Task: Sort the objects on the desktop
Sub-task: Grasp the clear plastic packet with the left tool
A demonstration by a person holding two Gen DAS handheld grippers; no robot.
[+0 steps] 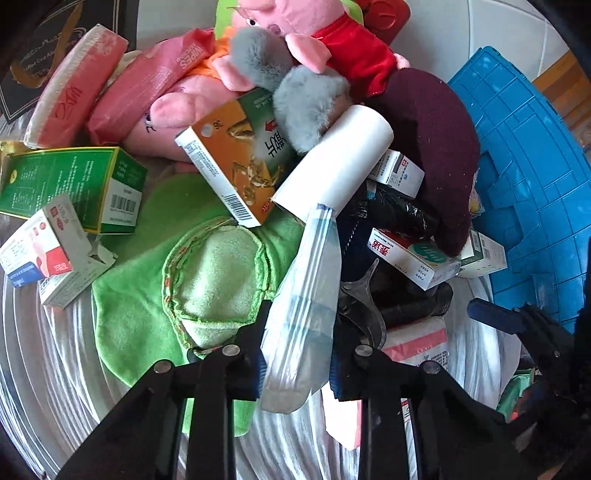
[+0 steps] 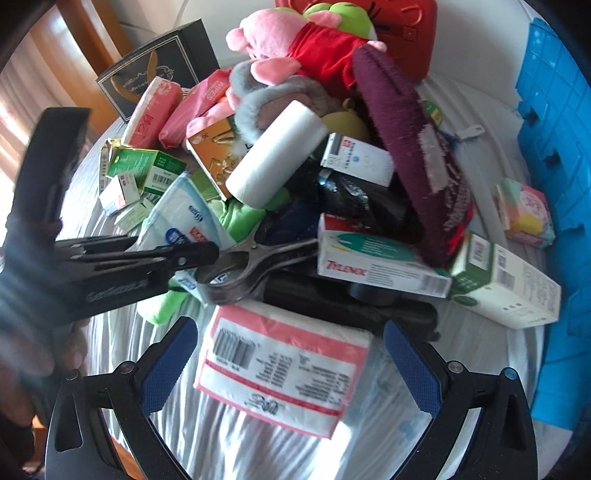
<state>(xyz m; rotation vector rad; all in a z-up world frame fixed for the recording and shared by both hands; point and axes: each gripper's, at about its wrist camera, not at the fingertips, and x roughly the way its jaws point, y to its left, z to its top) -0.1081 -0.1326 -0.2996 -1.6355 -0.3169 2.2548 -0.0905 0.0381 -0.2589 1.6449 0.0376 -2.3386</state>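
The left hand-held gripper (image 1: 299, 365) is pinched on a thin, crinkly plastic pouch (image 1: 306, 295), light and slippery, best held by its flat edge. The right hand-held gripper (image 2: 291, 365) stands wide around a soft tissue pack (image 2: 284, 369) on the desk (image 2: 258, 450); beyond lie stiff cartons and plush toys.

Pink plush pig (image 1: 291, 33) in red, green cloth (image 1: 147, 280), maroon hat (image 1: 439, 147), blue crate (image 1: 532, 177), pink-and-white tissue pack (image 2: 284, 373)
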